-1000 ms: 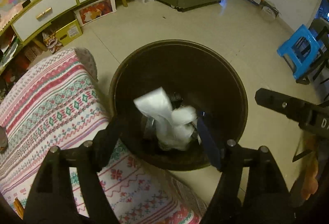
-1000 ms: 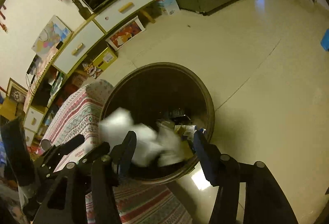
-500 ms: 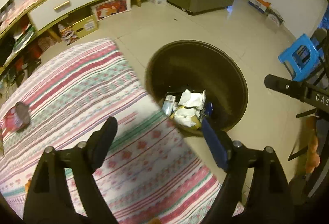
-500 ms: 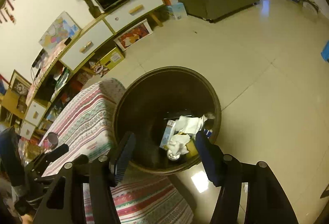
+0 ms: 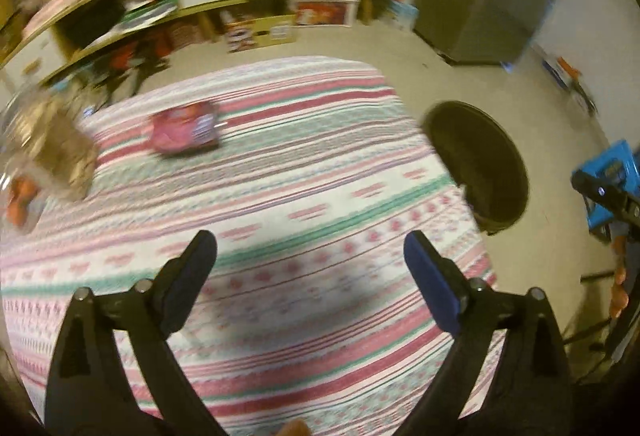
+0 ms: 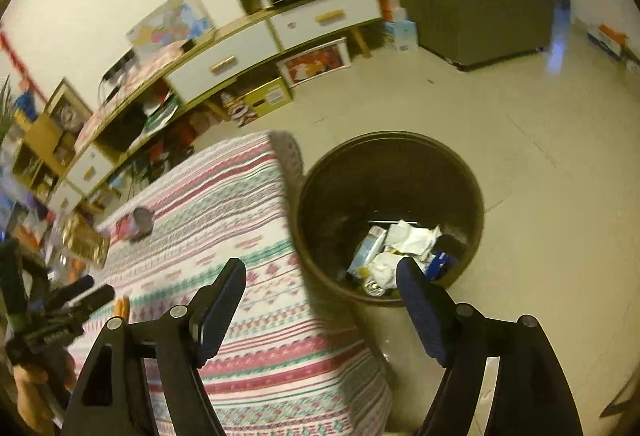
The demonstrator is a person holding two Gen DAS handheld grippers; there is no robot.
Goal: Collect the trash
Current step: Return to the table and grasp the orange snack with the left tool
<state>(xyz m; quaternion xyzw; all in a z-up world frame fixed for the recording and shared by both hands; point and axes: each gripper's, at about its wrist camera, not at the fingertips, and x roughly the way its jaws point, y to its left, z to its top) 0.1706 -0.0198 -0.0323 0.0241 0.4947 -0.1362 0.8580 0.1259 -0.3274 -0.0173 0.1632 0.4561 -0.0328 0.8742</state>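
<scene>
Left wrist view: the camera has swung off the dark bin onto the striped bench; the white paper seen falling between the pads earlier is gone from this view. Left tool: jaws wide apart, just opened further, nothing between them, released. It hangs above bare cloth, probably heading for the next item. A pink packet lies well ahead on the cloth, blurred; likely remaining trash.

Right wrist view: right tool also released, jaws just opened further, empty, straddling the bench edge and bin rim. The crumpled white paper now lies inside the bin among other scraps, beside the bench so drops fall in.
</scene>
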